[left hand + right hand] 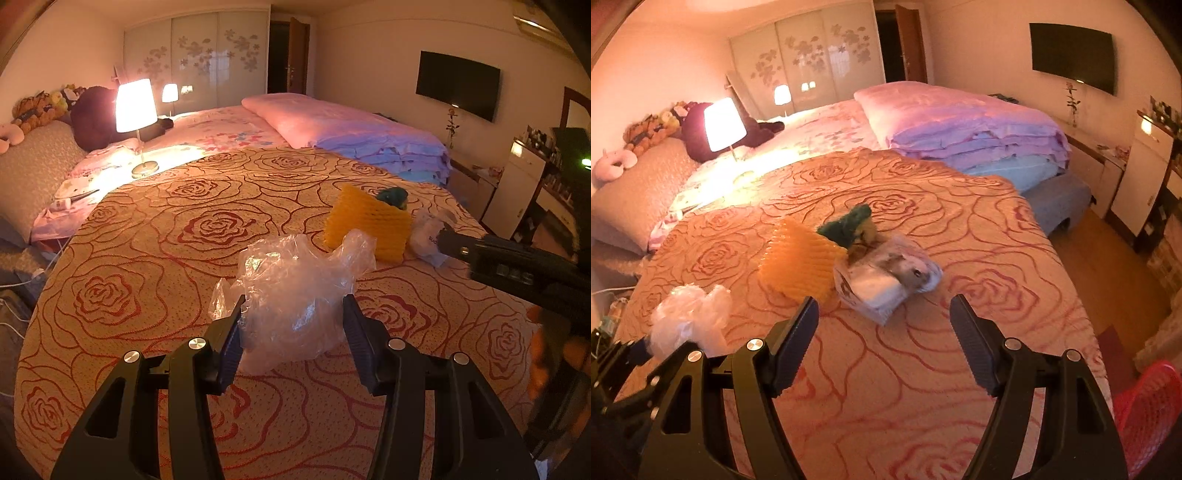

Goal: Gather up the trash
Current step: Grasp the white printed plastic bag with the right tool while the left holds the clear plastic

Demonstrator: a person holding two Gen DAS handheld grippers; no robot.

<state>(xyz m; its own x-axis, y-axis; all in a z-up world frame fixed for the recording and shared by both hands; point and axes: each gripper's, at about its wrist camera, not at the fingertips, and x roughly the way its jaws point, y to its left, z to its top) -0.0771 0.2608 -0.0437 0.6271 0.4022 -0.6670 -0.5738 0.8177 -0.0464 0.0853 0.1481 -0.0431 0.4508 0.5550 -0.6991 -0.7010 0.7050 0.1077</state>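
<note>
Bed (pixel 155 236) fills most of both views, covered w/ an orange-tan spread patterned in red rose outlines; folded pink-and-lilac quilt (pixel 351 129) sits at the far right of it, lit lamp (pixel 135 107) far left. Trash lies mid-bed, toward the right edge. Biggest piece: crumpled clear plastic bag (pixel 295 295), glossy, see-through, wrinkled, puffed into a loose lump. Left gripper (pixel 293 312) is clamped on it, both pads pressed into the film at its near end; same bag shows as a whitish bunch at the left of the right wrist view (pixel 690 317). Next: yellow foam net sleeve (pixel 798 262), ribbed mesh texture, standing up in a curved wedge, just beyond the bag. Touching its right side, a flat clear packet (pixel 886 280) w/ white contents and a printed animal pic, lying flat. Behind those two, a small dark green scrap (pixel 849 221) w/ a bit of yellow under it; can't tell what it is. Right gripper (pixel 884 317) hangs above the spread just near of the packet, jaws apart, nothing between them. Red mesh basket (pixel 1148 406) at near right, off the bed.
</note>
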